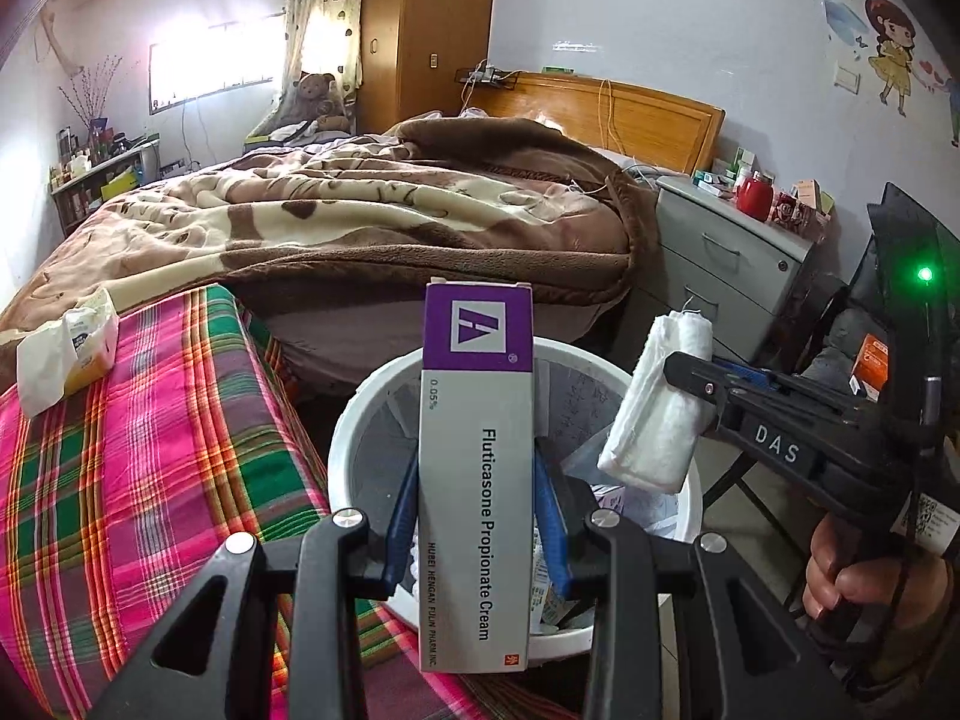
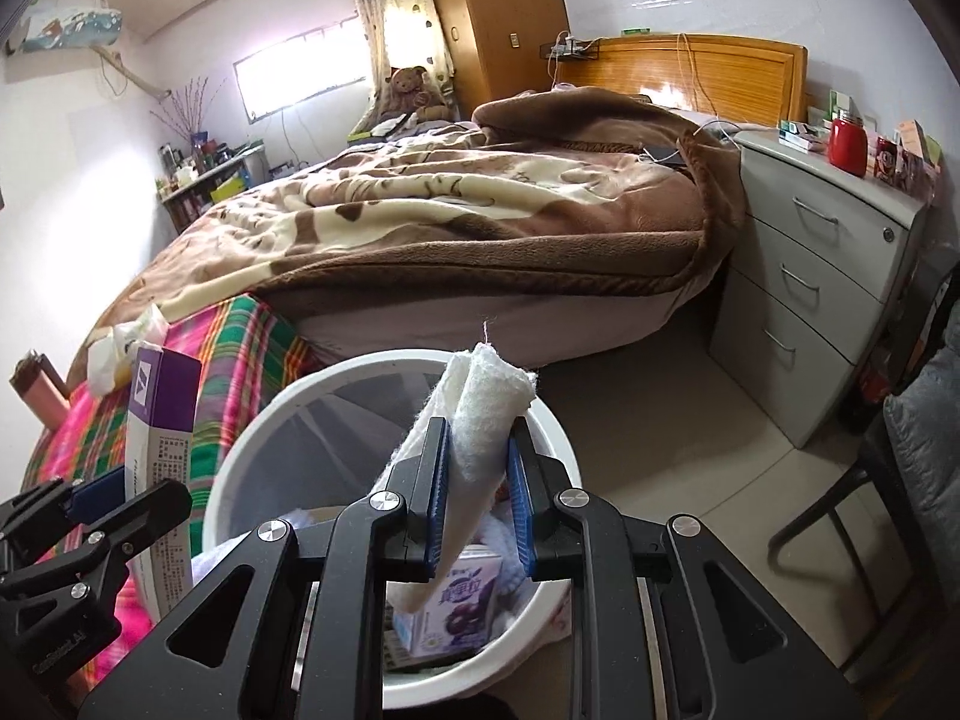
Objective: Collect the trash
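- Landmark: white waste bin point(image 1: 360, 414) on the floor, beside the plaid-covered bed point(image 1: 120, 450).
- Left gripper point(image 1: 477, 516): fingers clamped on a purple-and-grey cream box point(image 1: 477, 450), held upright over the bin's near rim.
- Right gripper point(image 2: 477, 498): fingers clamped on a rolled white cloth pad point(image 2: 480, 420), above the bin's mouth.
- Inside the bin: a purple drink carton point(image 2: 462, 606) and paper scraps.
- A crumpled wrapper point(image 1: 66, 354) lies on the bed, left of the bin.

A rumpled bed point(image 2: 456, 204) fills the bright room, grey drawers point(image 2: 828, 276) beside it.
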{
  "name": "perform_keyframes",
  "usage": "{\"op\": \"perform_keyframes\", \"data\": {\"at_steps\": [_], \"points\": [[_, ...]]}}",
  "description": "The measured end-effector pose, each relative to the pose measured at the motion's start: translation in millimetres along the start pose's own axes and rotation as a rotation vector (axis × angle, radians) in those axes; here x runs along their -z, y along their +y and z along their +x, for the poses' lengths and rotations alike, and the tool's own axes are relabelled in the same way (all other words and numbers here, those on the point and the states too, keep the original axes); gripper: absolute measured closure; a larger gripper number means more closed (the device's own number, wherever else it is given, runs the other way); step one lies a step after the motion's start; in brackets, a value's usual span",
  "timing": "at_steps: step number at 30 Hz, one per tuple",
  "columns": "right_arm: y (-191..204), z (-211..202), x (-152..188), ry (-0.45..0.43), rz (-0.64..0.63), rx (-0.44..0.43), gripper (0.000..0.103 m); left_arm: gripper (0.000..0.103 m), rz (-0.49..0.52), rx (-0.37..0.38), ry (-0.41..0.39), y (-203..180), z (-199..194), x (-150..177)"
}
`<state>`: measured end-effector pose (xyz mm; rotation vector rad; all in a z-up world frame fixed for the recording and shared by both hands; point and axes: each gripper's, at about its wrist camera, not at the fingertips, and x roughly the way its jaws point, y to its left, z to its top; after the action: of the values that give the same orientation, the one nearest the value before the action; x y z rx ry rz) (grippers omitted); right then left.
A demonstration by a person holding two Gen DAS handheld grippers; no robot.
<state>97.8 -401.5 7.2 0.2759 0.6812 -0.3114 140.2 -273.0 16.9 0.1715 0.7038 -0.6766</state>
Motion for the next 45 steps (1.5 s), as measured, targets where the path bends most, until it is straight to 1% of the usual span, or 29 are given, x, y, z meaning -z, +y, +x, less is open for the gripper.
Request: {"op": "perform_keyframes", "data": {"at_steps": [4,5,6,8,9,10,11,12,13,14,21,25,27,33,37,41,42,43,45], "points": [[-1,3,0,0.000,-0.034,0.025,0.083,0.066,-0.012,-0.003,0.002,-1,4,-3],[-2,4,0,-0.002,-0.040,0.030,0.083,0.063,-0.013,-0.005,0.003,0,5,-3],[-3,5,-1,0.001,-0.041,0.033,0.082,0.055,-0.011,-0.010,0.000,-1,5,-3],[-5,6,-2,0.009,-0.041,0.026,0.080,0.041,-0.016,-0.021,-0.005,0,4,-2],[-7,6,-2,0.007,-0.038,0.026,0.076,0.040,-0.018,-0.017,-0.007,0,4,-2],[-6,6,-2,0.006,-0.038,0.026,0.068,0.040,-0.019,-0.014,-0.006,-1,4,-2],[-7,5,-1,0.008,-0.037,0.024,0.064,0.040,-0.020,-0.017,-0.004,-1,4,-1],[-7,5,-1,0.011,-0.035,0.021,0.057,0.038,-0.019,-0.022,-0.005,-1,4,-1],[-7,5,-1,0.011,-0.033,0.015,0.054,0.037,-0.019,-0.023,-0.006,0,3,-1],[-7,4,0,0.011,-0.033,0.010,0.054,0.035,-0.021,-0.020,-0.005,0,3,-2],[-5,-7,1,-0.010,-0.026,-0.004,0.052,0.028,-0.033,-0.024,-0.027,3,-9,0],[1,-14,3,-0.022,-0.023,-0.020,0.051,0.027,-0.039,-0.029,-0.039,4,-17,2],[4,-20,6,-0.033,-0.024,-0.028,0.051,0.025,-0.043,-0.044,-0.045,5,-22,5],[12,-34,12,-0.057,-0.034,-0.051,0.051,0.025,-0.070,-0.073,-0.080,12,-41,13],[17,-45,20,-0.077,-0.035,-0.064,0.048,0.025,-0.070,-0.120,-0.115,14,-57,21],[26,-56,30,-0.096,-0.041,-0.081,0.047,0.022,-0.080,-0.148,-0.142,17,-71,31],[28,-57,31,-0.101,-0.044,-0.083,0.044,0.021,-0.085,-0.158,-0.148,19,-74,33],[30,-60,33,-0.107,-0.046,-0.084,0.038,0.020,-0.091,-0.172,-0.150,20,-76,35],[35,-66,37,-0.124,-0.057,-0.090,0.034,0.020,-0.104,-0.204,-0.151,24,-82,41]]}}
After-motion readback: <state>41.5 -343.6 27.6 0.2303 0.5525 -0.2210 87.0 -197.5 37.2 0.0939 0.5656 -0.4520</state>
